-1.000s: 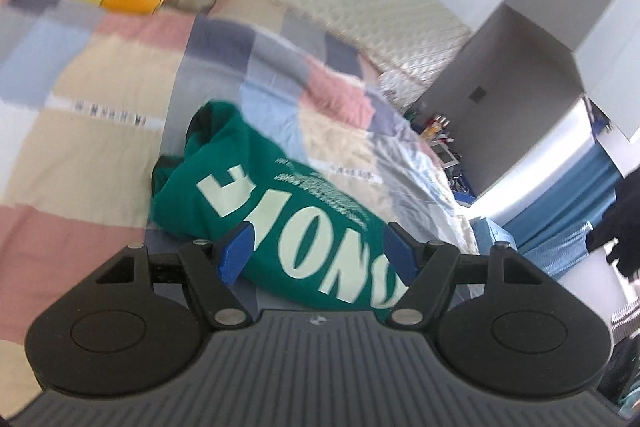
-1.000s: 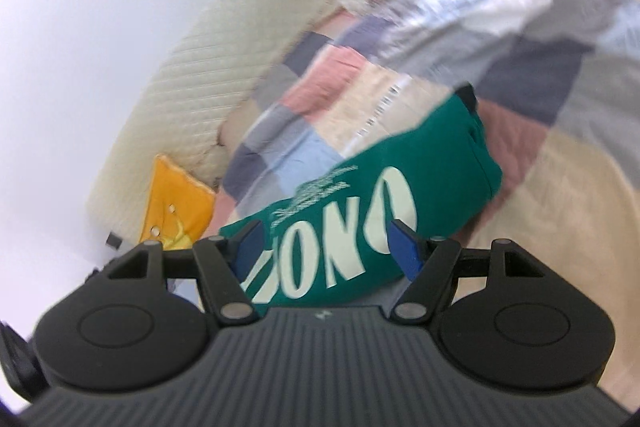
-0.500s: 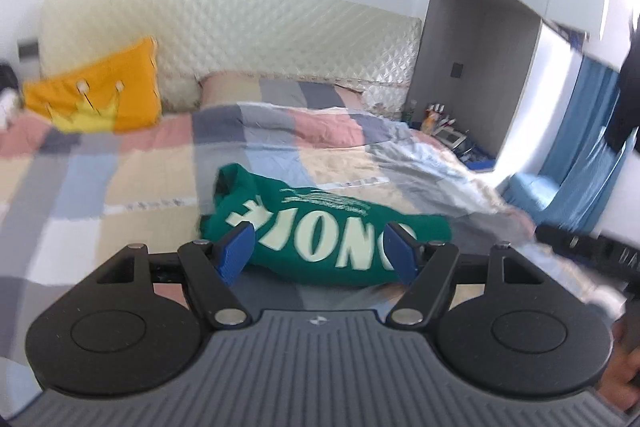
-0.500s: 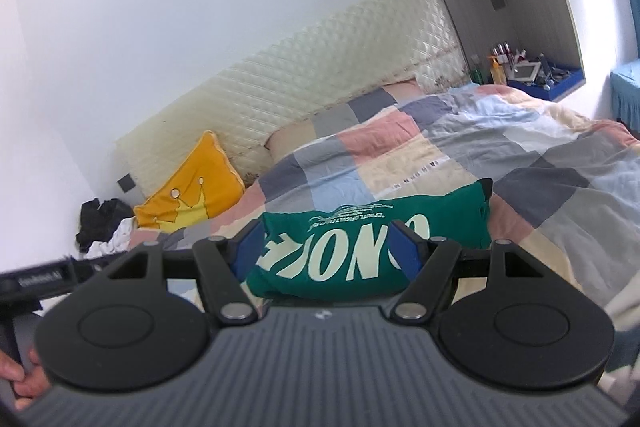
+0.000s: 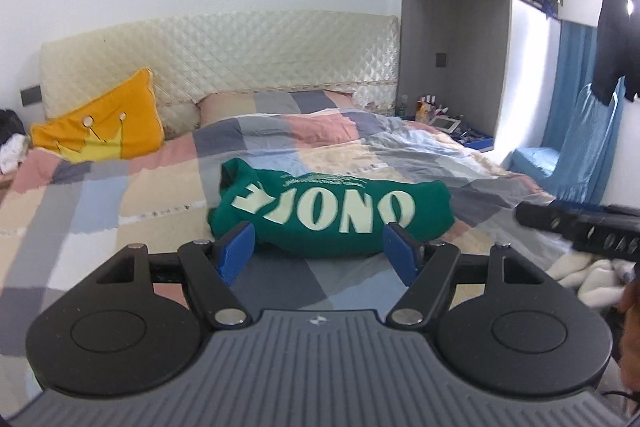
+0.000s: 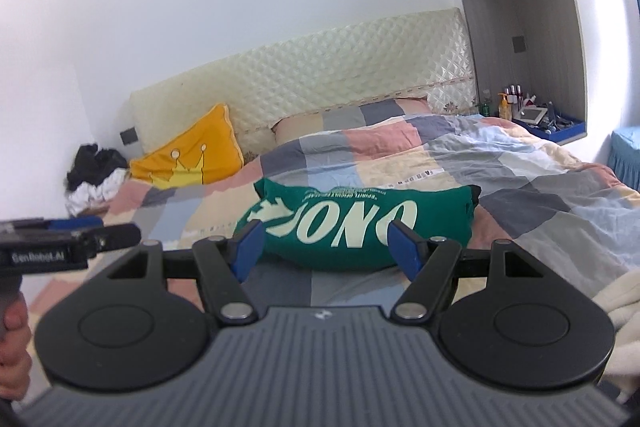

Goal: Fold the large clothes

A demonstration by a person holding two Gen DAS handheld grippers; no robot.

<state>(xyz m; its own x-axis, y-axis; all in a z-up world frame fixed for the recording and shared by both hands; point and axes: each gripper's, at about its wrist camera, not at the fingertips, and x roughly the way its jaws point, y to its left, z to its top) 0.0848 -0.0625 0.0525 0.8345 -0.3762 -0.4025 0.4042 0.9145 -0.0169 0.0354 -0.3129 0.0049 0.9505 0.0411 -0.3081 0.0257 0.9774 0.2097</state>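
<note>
A green garment with large cream letters (image 5: 332, 217) lies folded into a compact bundle on the patchwork quilt (image 5: 120, 203) in the middle of the bed. It also shows in the right wrist view (image 6: 360, 227). My left gripper (image 5: 320, 253) is open and empty, held back from the near edge of the bundle. My right gripper (image 6: 326, 247) is open and empty, also short of the bundle. The right gripper's body shows at the right edge of the left wrist view (image 5: 580, 227). The left gripper's body shows at the left edge of the right wrist view (image 6: 52, 243).
An orange crown cushion (image 5: 104, 135) leans on the quilted headboard (image 5: 240, 55). A grey wardrobe niche with bottles (image 5: 436, 111) stands at the right. White fluffy cloth (image 5: 588, 271) lies at the bed's right edge. Dark and white clothes (image 6: 94, 171) pile at the far left.
Both grippers have pulled back and levelled from close above the green bundle, so the whole bed and room show. The bundle has not moved. Both stay open.
</note>
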